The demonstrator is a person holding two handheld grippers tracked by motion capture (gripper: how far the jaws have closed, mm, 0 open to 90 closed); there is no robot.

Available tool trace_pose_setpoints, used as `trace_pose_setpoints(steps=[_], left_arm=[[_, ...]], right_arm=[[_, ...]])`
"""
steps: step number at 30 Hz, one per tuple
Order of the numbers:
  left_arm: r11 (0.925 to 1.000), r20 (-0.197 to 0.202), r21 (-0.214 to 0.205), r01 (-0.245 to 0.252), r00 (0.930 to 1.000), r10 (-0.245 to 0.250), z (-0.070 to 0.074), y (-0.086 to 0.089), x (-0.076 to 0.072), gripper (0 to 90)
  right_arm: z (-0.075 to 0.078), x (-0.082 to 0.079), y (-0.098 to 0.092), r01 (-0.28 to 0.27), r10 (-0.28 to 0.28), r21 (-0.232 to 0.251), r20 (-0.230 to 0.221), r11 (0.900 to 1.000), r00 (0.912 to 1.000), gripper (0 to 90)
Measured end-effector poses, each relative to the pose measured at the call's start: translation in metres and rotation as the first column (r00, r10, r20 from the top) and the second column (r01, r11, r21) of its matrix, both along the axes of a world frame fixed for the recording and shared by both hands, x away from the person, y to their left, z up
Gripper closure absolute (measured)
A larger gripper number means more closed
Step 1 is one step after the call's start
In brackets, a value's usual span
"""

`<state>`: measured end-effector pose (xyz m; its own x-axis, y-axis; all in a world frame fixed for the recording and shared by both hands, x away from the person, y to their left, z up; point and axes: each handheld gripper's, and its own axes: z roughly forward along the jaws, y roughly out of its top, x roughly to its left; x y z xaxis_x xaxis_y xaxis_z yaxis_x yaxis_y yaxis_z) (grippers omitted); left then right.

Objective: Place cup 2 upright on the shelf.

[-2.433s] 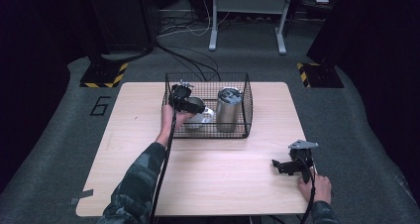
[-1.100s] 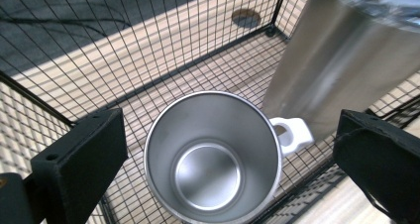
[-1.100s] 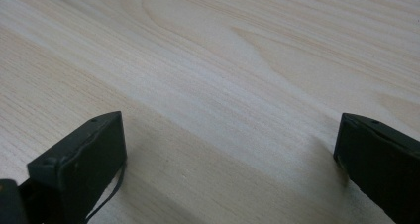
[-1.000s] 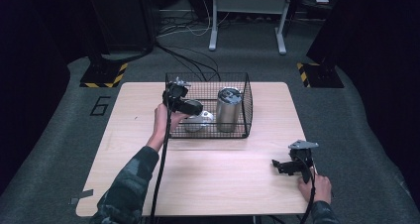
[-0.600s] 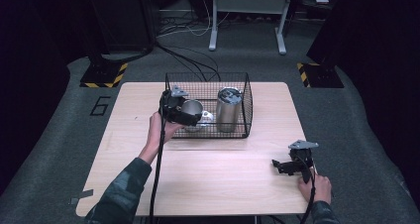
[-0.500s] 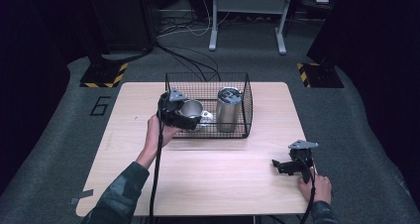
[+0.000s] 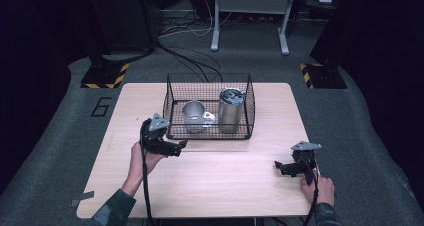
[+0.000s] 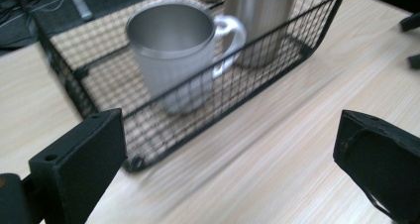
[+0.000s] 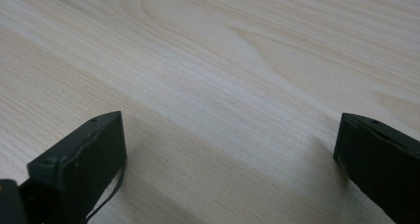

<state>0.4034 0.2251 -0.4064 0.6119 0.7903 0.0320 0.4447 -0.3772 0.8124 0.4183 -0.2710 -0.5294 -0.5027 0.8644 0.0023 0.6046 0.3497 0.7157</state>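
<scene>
A black wire basket (image 7: 172,98) stands on the wooden table (image 7: 220,181) at mid-back. Inside it a steel mug (image 7: 192,116) sits upright at the left, handle toward a taller steel tumbler (image 7: 230,110) at the right. My left gripper (image 7: 181,145) is open and empty, low over the table just off the basket's front left corner. In the left gripper view the mug (image 8: 173,53) and tumbler (image 8: 260,16) stand behind the basket's (image 8: 74,80) mesh. My right gripper (image 7: 278,167) rests open near the table's front right, with bare wood between its jaws in the right gripper view.
Beyond the table's far edge are a metal stand's legs (image 7: 215,41), floor cables (image 7: 185,56) and two yellow-and-black striped blocks (image 7: 105,76). A strip of tape (image 7: 81,200) lies at the table's front left corner. Bare wood stretches between the two grippers.
My left gripper has pulled back out of the basket toward the front left and now hangs open over the table; the mug stands free in the basket. The right gripper has not moved.
</scene>
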Motion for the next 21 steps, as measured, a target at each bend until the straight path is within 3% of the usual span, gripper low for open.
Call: trace_pose_setpoints(steps=[11, 15, 18, 20, 21], left_arm=[[0.9972, -0.075, 0.013, -0.074, 0.9944, 0.075, -0.056, 0.038, -0.028, 0.0], [0.9922, -0.134, 0.01, -0.125, 0.9831, 0.125, -0.083, 0.053, -0.036, 0.0], [0.986, -0.15, 0.0, -0.167, 0.9748, 0.165, -0.098, 0.06, -0.04, 0.0], [0.9858, -0.154, 0.003, -0.168, 0.9739, 0.166, -0.104, 0.064, -0.041, 0.0], [0.9838, -0.15, -0.019, -0.178, 0.9733, 0.173, -0.107, 0.065, -0.042, 0.0]], right_arm=[[0.0, 0.0, 0.0, 0.0, 0.0, 0.0, 0.0, 1.0, 1.0, 0.0], [0.0, 0.0, 0.0, 0.0, 0.0, 0.0, 0.0, 1.0, 1.0, 0.0], [0.0, 0.0, 0.0, 0.0, 0.0, 0.0, 0.0, 1.0, 1.0, 0.0], [0.0, 0.0, 0.0, 0.0, 0.0, 0.0, 0.0, 1.0, 1.0, 0.0], [0.0, 0.0, 0.0, -0.001, 0.001, 0.0, 0.0, 1.0, 1.0, 0.0]])
